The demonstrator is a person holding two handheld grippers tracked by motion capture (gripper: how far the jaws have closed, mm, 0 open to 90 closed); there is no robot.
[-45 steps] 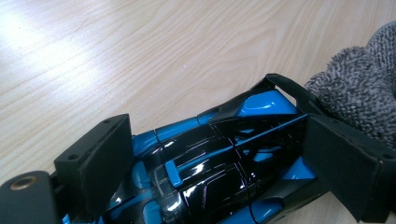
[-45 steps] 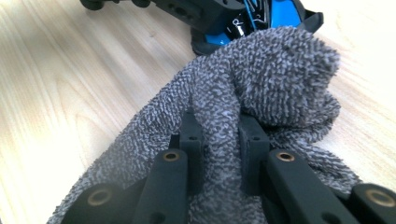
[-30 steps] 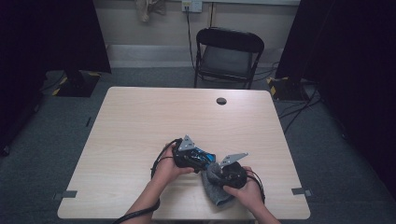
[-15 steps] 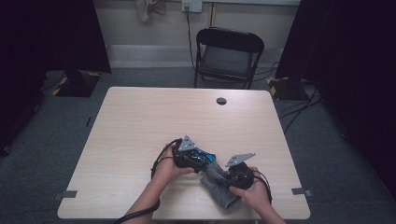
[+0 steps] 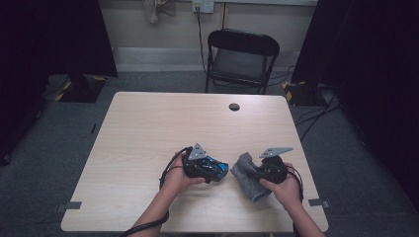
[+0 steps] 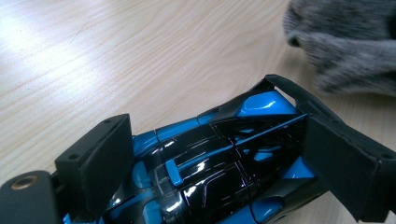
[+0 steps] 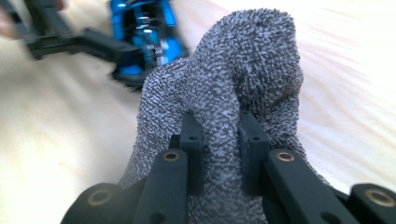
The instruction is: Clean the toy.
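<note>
Cloth [image 5: 248, 174] pinched in the right hand-held gripper [image 5: 262, 170] hangs just right of the toy car [image 5: 213, 168], whose long axis points toward it from the left hand-held gripper [image 5: 210, 170] clamping its sides just above the surface [image 5: 148, 128].

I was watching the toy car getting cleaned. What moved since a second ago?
The right gripper, clamped on the grey cloth, pulled it away to the right, so the cloth is now apart from the blue toy car. The left gripper stayed put, holding the car on the table.
</note>
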